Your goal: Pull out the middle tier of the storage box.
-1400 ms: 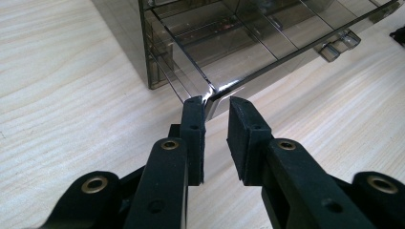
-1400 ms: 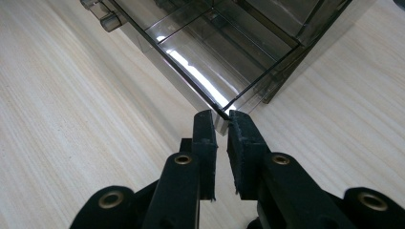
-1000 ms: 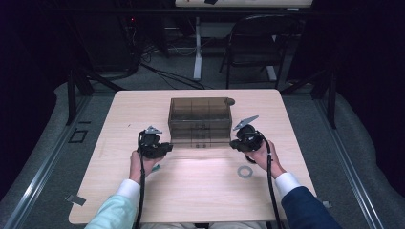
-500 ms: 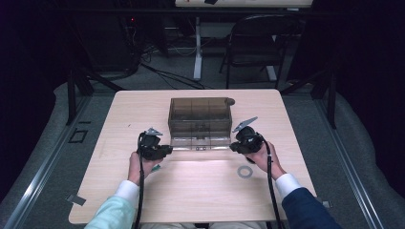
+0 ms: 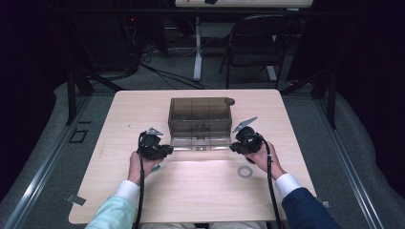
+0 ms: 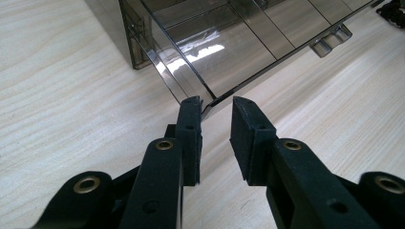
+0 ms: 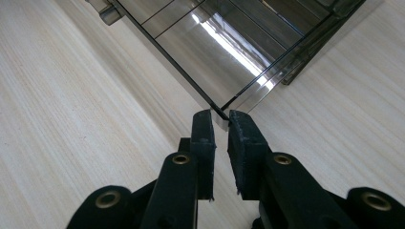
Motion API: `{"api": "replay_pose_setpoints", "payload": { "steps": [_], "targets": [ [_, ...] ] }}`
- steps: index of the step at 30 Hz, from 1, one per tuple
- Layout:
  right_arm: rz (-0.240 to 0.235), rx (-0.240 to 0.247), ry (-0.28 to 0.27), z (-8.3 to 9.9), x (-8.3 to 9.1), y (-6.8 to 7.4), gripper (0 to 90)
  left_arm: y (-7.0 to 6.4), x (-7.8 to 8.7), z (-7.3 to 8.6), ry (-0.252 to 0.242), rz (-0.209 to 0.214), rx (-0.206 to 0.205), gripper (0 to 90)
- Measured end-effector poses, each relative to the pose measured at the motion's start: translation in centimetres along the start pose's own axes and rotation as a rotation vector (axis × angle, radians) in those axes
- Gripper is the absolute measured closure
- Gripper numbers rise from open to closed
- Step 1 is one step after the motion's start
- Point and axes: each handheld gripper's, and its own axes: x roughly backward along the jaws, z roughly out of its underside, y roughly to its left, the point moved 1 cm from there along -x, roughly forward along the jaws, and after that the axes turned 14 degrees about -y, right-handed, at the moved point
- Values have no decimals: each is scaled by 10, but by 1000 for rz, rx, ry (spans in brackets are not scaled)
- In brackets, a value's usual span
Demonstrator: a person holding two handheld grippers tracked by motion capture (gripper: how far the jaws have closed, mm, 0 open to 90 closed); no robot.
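1. So there's a smoky see-through plastic organizer box [image 5: 199, 114] sitting about mid-table, a bit toward the far side of the light wood table [image 5: 143, 102]. Its clear lid [image 5: 198, 141] is folded down toward the near side and lies flat on the wood, and that lid is what both grippers are on.
2. Left gripper [image 6: 216, 117] is at the lid's near left corner. From its own view the jaws are parted with a clear gap, the corner of the lid [image 6: 210, 76] poking right in between the tips. The left tip looks like it's touching the edge, the right one is off it, so not clamped.
3. Right gripper [image 7: 219, 119] is at the near right corner. Jaws here are much closer together, only a thin slot between them, and the lid corner [image 7: 210, 57] sits in that slot. I honestly can't tell if it's really pinching or just nearly there.
4. From the high view, both hands hold the grippers low at the box's front, left gripper [image 5: 167, 149] and right gripper [image 5: 232, 146] roughly level with each other.
5. A small grey ring [image 5: 245, 171] lies on the table just near of the right hand [image 5: 260, 155].
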Motion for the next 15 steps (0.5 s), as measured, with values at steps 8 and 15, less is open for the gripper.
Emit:
{"api": "replay_pose_setpoints", "payload": {
  "steps": [8, 15],
  "targets": [
    [8, -6, -11, 0, 0, 1, 786, -1, 1, -1, -1, 7, 6, 704],
    [17, -29, -8, 0, 6, -4, 620, 2, 4, -2, 32, -14, 19, 467]
  ]
}}
